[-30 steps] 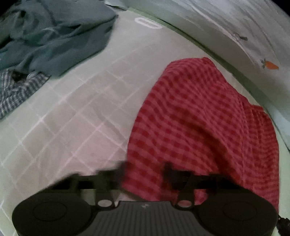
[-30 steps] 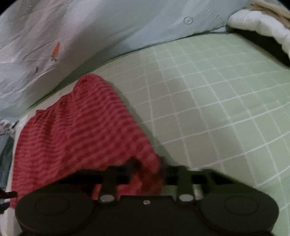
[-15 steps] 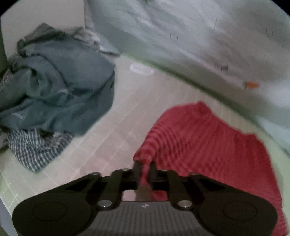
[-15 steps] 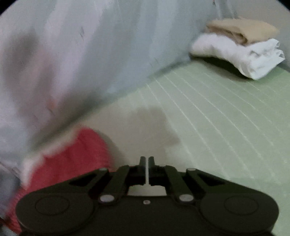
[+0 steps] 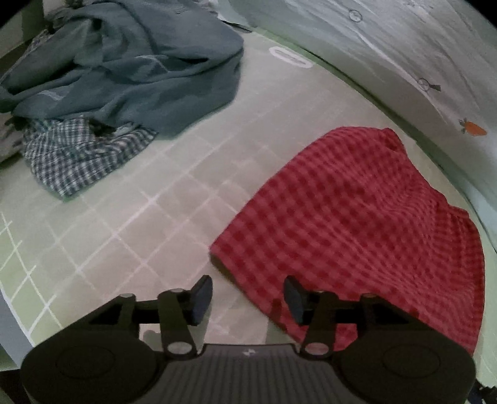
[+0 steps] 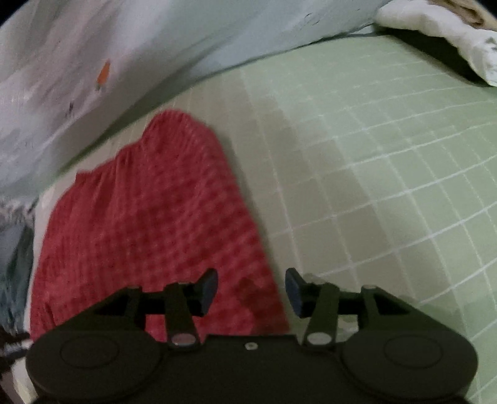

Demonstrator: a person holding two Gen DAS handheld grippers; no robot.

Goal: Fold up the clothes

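Note:
A red checked garment [image 5: 357, 223] lies folded flat on the green grid bedsheet [image 5: 124, 223]; it also shows in the right wrist view [image 6: 149, 223]. My left gripper [image 5: 248, 295] is open and empty, just above the garment's near left corner. My right gripper [image 6: 251, 289] is open and empty over the garment's near right corner. Neither gripper holds cloth.
A heap of blue-grey clothes [image 5: 130, 65] and a blue checked shirt [image 5: 77, 152] lie at the back left. A pale quilt with carrot prints [image 5: 419, 62] runs along the far edge. Folded white and beige clothes [image 6: 441, 28] are stacked at the back right.
Both grippers were shut half a second ago, the left on the red garment's edge. Both have now opened and the garment lies flat on the sheet.

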